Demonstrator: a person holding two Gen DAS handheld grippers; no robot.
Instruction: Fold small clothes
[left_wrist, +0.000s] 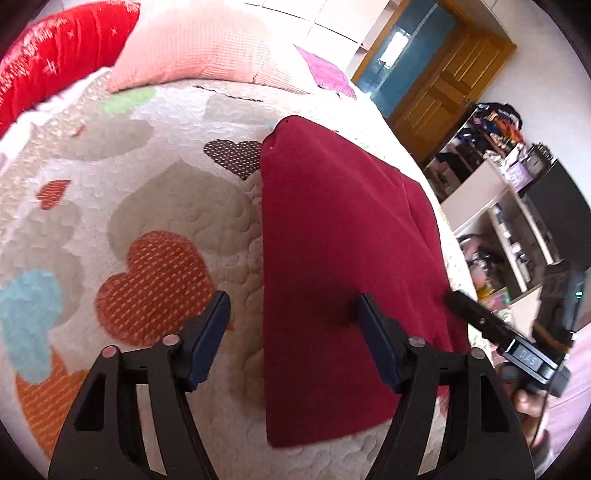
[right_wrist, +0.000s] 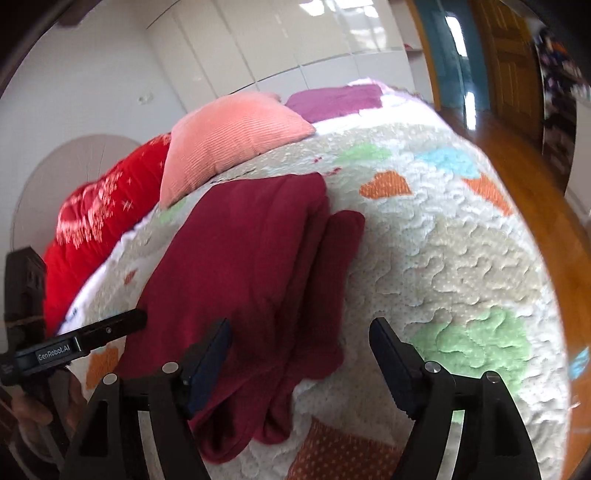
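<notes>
A dark red garment (left_wrist: 332, 240) lies folded lengthwise on the heart-patterned quilt (left_wrist: 147, 192). My left gripper (left_wrist: 291, 306) is open and empty, hovering over the garment's left edge, its right finger above the cloth. In the right wrist view the same garment (right_wrist: 251, 266) shows a sleeve or flap sticking out along its right side. My right gripper (right_wrist: 301, 332) is open and empty above the garment's near right edge. The right gripper's body also shows in the left wrist view (left_wrist: 491, 325), and the left gripper's body shows in the right wrist view (right_wrist: 74, 343).
A pink cushion (left_wrist: 199, 44), a red cushion (left_wrist: 55, 62) and a magenta cloth (left_wrist: 325, 70) lie at the head of the bed. Shelves with clutter (left_wrist: 498, 206) and a wooden door (left_wrist: 450, 81) stand past the bed's right edge. Wooden floor (right_wrist: 535, 184) lies beyond the quilt (right_wrist: 443, 258).
</notes>
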